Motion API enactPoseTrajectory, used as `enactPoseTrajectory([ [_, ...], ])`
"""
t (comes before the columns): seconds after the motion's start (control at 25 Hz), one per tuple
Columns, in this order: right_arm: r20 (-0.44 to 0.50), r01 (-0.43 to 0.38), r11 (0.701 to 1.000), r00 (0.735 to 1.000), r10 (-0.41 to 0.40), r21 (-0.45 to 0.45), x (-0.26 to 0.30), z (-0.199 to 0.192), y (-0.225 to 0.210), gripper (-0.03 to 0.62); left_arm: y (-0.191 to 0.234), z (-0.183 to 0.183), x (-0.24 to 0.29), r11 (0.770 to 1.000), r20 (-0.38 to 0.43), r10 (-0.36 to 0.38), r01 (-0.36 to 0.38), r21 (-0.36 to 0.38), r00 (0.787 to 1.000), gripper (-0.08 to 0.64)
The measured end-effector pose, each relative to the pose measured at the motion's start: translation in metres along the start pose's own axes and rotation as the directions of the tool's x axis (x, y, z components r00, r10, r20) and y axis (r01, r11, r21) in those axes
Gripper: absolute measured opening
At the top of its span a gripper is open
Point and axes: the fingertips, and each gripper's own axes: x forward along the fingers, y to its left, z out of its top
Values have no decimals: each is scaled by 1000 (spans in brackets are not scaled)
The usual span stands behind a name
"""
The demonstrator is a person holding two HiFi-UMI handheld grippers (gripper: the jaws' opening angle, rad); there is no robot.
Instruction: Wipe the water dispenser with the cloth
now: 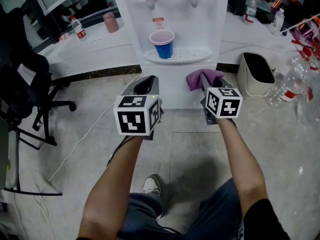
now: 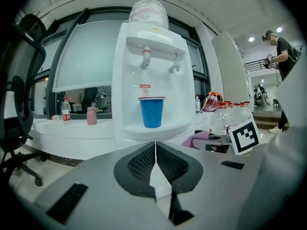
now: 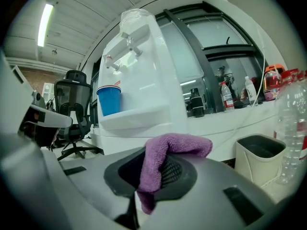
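- The left hand-held gripper (image 2: 155,152) was pressed together with nothing between its jaws. It was held in front of the body, beside the right one.
- The right hand-held gripper (image 3: 152,171) pinched a purple cloth (image 3: 165,150). One fold was caught between the jaws and the rest flopped over the top of one jaw.
- The cloth looked soft, light and limp, probably a fluffy microfibre. It would likely drape and bunch rather than keep a shape. A pinch on a thick fold, as here, seemed a sound hold, leaving a loose flap to press flat on a surface.
- Just ahead stood the white water dispenser (image 1: 172,9), near the cloth and apparently not touching it in the head view. Its shell looked hard and smooth, probably slippery when wet. It was something to rub, not to lift.
- A blue cup (image 1: 163,45) sat upright on the drip tray (image 1: 185,55). It looked light and easy to tip, so wiping near it would call for care.
- Off to the right, a beige bin (image 1: 256,74) stood on the floor.
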Motion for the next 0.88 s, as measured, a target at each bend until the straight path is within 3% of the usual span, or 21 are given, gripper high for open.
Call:
enactPoseTrajectory([
  [0.24, 5, 59, 998, 998, -59, -6, -16, 6, -35, 40, -10, -4, 6, 1000, -8, -11, 11, 7, 1000, 28],
  [0.4, 8, 52, 998, 999, -52, -24, -21, 12, -35, 40, -12, -3, 5, 1000, -8, -14, 14, 15, 1000, 28],
  [0.56, 15, 2, 999, 1000, -2, -46, -23, 13, -8, 40, -4, -7, 5, 1000, -6, -2, 2, -6, 1000, 28],
  [0.88, -6, -173, 980, 985, 174, -99, 1, 2, 81, 41, 26, -20, 2, 998, -15, 40, -41, -43, 999, 28],
])
